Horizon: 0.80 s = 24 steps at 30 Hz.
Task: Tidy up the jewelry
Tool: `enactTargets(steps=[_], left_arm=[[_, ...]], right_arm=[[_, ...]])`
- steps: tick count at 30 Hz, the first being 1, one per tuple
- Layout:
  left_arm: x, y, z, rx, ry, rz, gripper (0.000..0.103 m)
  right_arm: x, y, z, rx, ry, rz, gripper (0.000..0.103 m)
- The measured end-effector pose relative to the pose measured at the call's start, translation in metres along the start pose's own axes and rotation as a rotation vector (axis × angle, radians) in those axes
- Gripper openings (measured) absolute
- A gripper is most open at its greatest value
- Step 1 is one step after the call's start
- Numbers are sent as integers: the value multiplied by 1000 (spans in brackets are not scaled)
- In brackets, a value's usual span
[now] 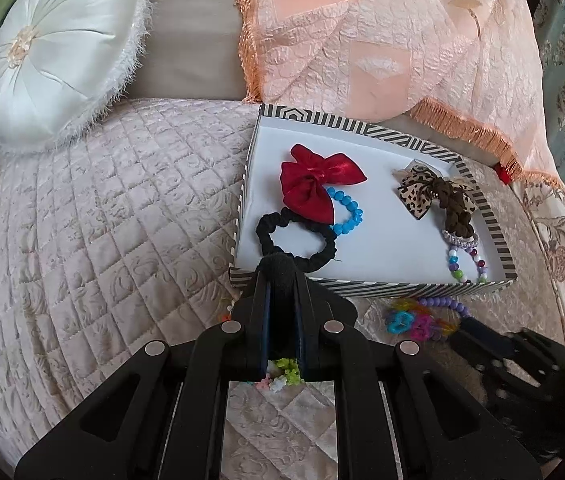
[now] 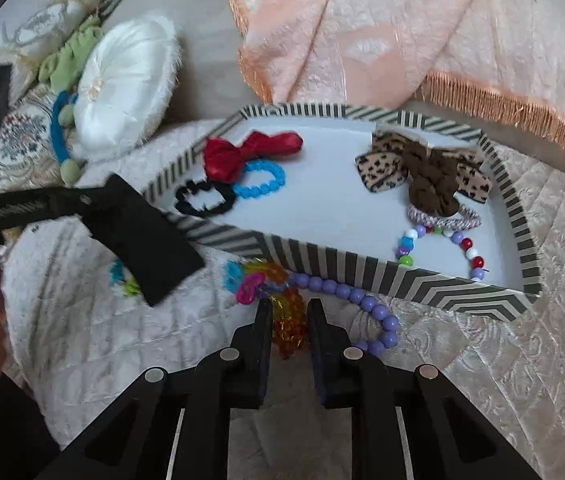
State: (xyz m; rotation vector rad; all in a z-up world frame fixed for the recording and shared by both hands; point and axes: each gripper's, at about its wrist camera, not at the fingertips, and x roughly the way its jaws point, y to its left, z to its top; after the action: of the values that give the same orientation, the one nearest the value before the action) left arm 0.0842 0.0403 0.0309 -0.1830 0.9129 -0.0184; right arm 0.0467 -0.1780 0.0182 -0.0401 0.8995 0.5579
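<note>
Black scrunchie is pinched in closed left gripper over striped box for deposit; right gripper is clamped on amber bead bracelet for lifting

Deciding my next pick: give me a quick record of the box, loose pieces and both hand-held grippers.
box: striped box on quilted cover, holds bows, hair ties, bead bracelets
loose outside: purple bead bracelet, amber bead bracelet, beside its near wall
right hand-held gripper: shut on amber bead bracelet
left hand-held gripper: shut, by the box's near corner; load unclear
</note>
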Motion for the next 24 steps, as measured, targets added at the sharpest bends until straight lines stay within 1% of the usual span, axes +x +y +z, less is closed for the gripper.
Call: enactTargets(steps=[2, 6, 10, 17, 24], left_arm=[[1, -1, -1, 3, 3, 0, 9], [1, -2, -1, 9, 3, -2, 9], [1, -2, -1, 8, 2, -1, 9], [3, -4, -3, 20, 4, 12, 9], [4, -4, -2, 31, 5, 15, 9]], right_arm=[[-11, 2, 0, 8, -3, 11, 16], [-25, -1, -4, 37, 26, 4, 16], [-30, -8, -9, 57, 60, 5, 16], [-38, -6, -12, 50, 68, 14, 16], [-34, 0, -13, 36, 80, 13, 16]])
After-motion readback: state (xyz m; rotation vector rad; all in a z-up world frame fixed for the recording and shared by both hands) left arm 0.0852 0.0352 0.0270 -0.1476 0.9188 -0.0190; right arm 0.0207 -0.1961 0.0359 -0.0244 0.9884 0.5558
